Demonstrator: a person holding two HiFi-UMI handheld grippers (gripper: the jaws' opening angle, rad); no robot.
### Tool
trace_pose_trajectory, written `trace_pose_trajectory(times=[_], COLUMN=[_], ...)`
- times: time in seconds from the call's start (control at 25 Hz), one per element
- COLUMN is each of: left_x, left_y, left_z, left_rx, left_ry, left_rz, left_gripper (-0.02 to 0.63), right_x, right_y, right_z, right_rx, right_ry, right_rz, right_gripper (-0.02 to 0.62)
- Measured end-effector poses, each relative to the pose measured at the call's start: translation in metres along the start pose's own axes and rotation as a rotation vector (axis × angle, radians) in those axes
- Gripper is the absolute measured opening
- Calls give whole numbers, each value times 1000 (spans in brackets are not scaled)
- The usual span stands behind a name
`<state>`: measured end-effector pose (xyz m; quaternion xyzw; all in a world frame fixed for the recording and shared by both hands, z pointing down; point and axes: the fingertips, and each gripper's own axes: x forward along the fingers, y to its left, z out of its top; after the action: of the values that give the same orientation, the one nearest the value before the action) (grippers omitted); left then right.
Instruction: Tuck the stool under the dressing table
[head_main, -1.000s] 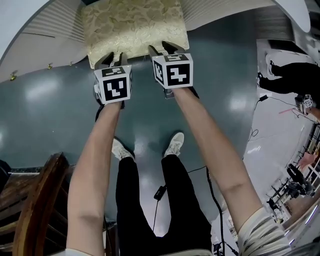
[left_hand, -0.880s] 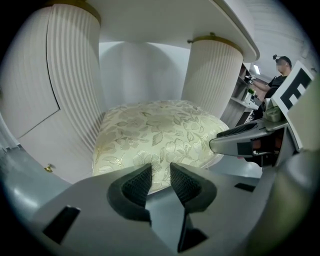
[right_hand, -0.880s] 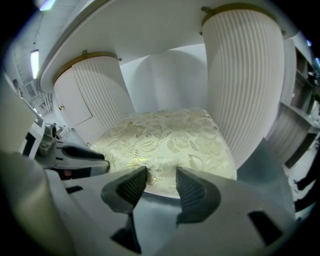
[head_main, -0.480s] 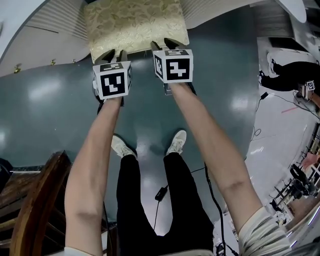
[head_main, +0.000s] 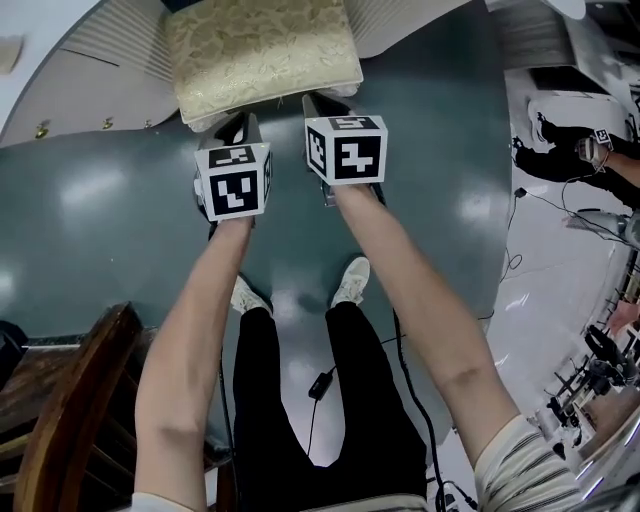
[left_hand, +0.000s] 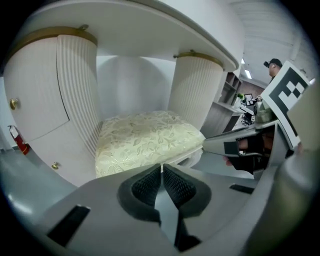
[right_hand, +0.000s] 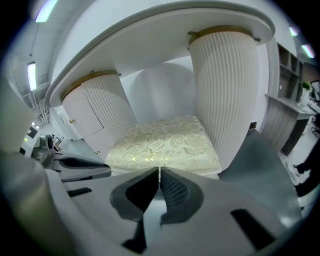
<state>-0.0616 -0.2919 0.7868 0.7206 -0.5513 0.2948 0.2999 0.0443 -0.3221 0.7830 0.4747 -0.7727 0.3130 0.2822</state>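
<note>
Head view: left gripper (head_main: 240, 123) and right gripper (head_main: 325, 103) jaws closing, empty, just off stool (head_main: 262, 50); unpushed further, could stay jutting from dressing table (head_main: 95, 90).

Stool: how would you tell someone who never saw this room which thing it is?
Find the big white dressing table with the curved top. In the gap between its ribbed round pedestals, under that top, sits the stool. It is the only soft thing there: a cream-gold cushion with a leafy pattern, while everything around it is plain white.
</note>
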Motion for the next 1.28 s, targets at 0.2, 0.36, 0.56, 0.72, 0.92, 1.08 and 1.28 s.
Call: trace_pose_trajectory(times=[0.2, 0.36, 0.56, 0.72, 0.92, 1.08, 1.28], left_x=[-29, -54, -88, -125, -181, -226, -271], left_y=[-13, -22, -33, -51, -68, -82, -100], left_z=[0, -5, -7, 1, 4, 11, 40], left_rx=[28, -21, -90, -19, 43, -14, -37], left_ry=[-35, -54, -81, -115, -150, -175, -236], left_rz=[-3, 6, 16, -8, -22, -30, -44], left_gripper=[6, 6, 6, 6, 6, 6, 6], right_x=[-29, -58, -97, -136, -192, -237, -282], right_y=[14, 23, 30, 38, 62, 76, 84], right_z=[-1, -7, -16, -16, -15, -1, 34], right_rx=[14, 33, 89, 108, 60, 77, 61], right_ry=[-40, -68, -97, -126, -153, -199, -274], right_rz=[44, 59, 71, 84, 132, 140, 134], right_gripper=[12, 12, 12, 12, 12, 12, 12])
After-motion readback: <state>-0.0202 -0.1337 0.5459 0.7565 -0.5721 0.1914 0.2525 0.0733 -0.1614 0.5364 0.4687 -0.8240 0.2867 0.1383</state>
